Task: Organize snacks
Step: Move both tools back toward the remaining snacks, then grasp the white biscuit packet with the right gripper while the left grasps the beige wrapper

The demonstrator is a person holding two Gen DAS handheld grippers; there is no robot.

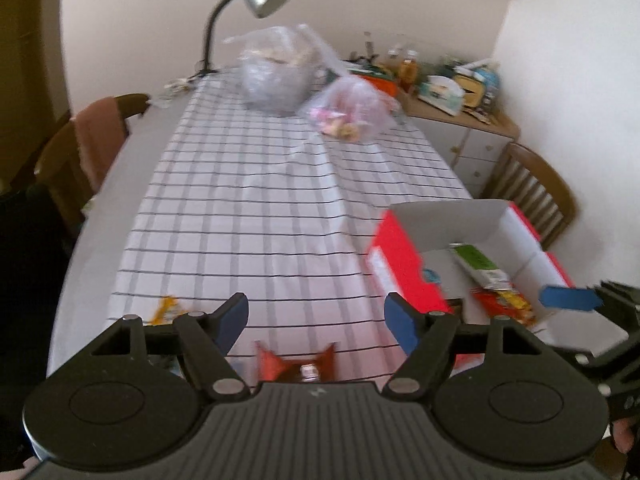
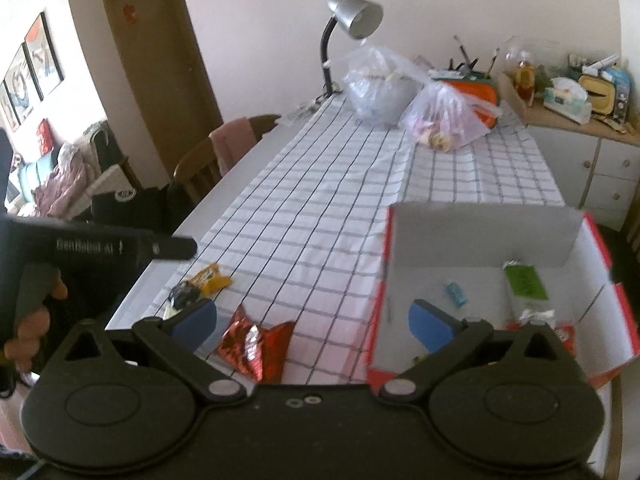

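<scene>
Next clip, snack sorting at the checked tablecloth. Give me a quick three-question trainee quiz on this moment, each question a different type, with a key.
1. True or false: the red foil snack packet is already inside the red cardboard box.
2. Which snack lies in the box? A) green wrapper B) yellow wrapper C) neither
3. Fill in: the right gripper fingers are ____ and hold nothing.

Key: 1. False; it lies on the tablecloth left of the box. 2. A. 3. open.

Black tool (image 2: 314, 326) — blue pads (image 2: 430, 326)
</scene>
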